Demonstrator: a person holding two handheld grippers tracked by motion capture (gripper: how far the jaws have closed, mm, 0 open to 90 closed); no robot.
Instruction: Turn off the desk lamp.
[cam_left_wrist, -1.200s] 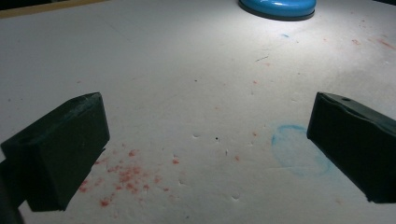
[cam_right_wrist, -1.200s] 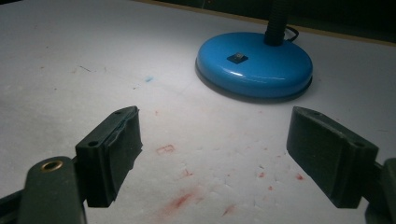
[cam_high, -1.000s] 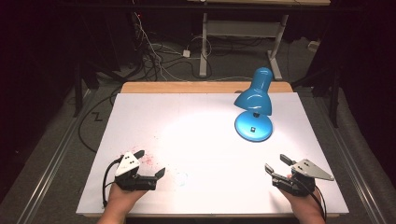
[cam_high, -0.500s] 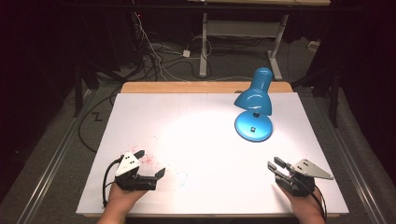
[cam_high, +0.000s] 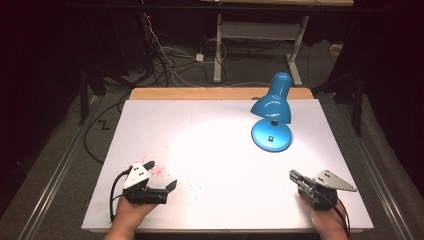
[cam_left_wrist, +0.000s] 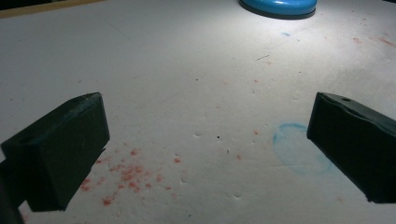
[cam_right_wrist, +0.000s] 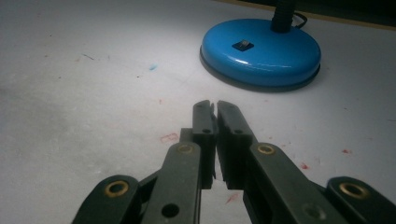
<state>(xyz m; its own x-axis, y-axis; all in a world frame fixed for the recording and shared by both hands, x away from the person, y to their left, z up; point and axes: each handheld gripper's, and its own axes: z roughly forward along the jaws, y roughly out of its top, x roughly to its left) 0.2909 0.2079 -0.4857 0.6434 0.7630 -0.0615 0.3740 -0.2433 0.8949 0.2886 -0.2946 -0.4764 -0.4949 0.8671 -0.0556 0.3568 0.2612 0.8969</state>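
Two claws rest low on the white bench (cam_high: 210, 150): the left claw (cam_high: 161, 175) spread wide and empty, the right claw (cam_high: 295, 176) now pressed together on nothing after standing open, the blue lamp (cam_high: 272, 112) ahead of it, ungrasped.

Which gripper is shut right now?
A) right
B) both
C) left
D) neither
A: the right gripper has its jaws pressed together with nothing between them, aimed toward the blue lamp, while the left gripper stands wide open over the table.
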